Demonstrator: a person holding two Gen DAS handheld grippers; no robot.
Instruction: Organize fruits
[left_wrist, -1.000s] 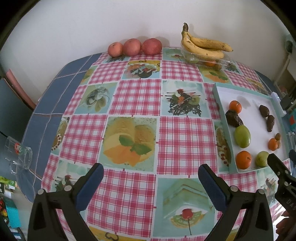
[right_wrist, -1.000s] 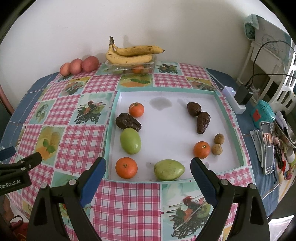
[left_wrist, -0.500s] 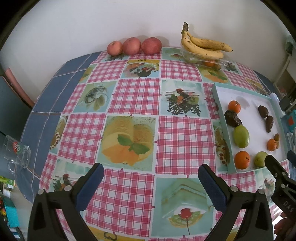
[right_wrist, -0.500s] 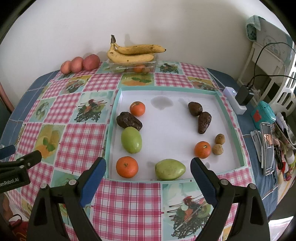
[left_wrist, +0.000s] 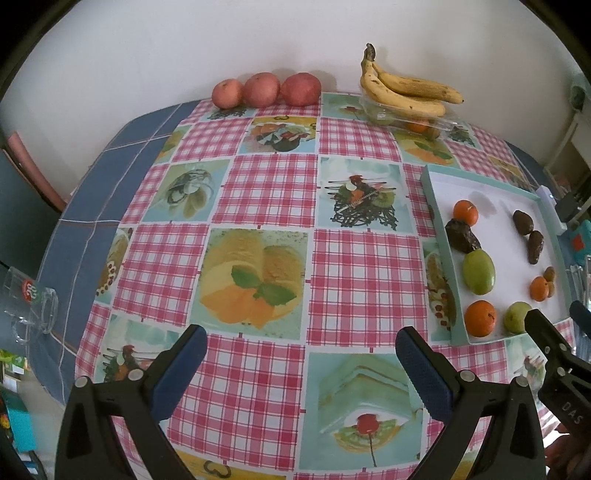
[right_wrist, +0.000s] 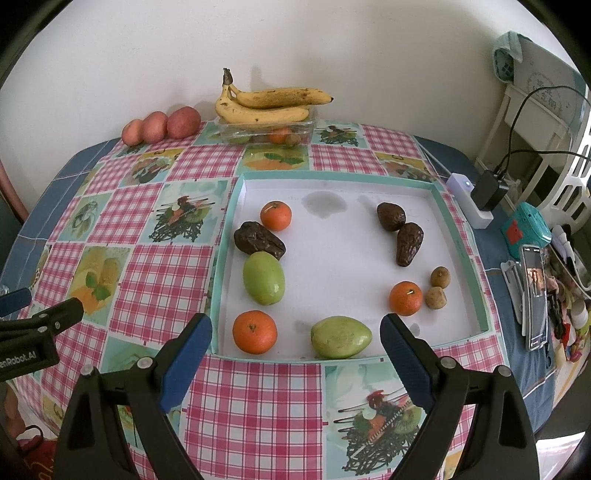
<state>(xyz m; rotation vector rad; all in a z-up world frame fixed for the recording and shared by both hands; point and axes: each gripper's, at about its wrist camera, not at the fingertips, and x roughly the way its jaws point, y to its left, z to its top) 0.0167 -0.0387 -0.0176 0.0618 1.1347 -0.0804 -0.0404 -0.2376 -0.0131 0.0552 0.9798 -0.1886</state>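
Drifted back a touch since a second ago, both views: tray and fruit sitting slightly further up in the right wrist view, nothing on the tray shifted. Left gripper with fingers spread wide and empty, hovering over bare checked tabletop. Right gripper likewise released, holding nothing, poised just short of the tray's near rim.

Lying mixed on the tray: three tangerines, two green mangoes, three dark shrivelled fruits, two small brown round ones. Lined up against the wall: three red apples, and bananas on top of a clear container with more fruit inside. No grouping by kind on the tray, so sorting seemingly open.

Risks from here: round tangerines apt to roll if nudged by one finger before the other closes; near mango lying close against the rim, so a low approach could catch the tray edge and shove the whole tray; dark fruit touching the far mango, likely to drag along in a careless grasp. Phone and charger just beside the tray, exposed to a wide swing.
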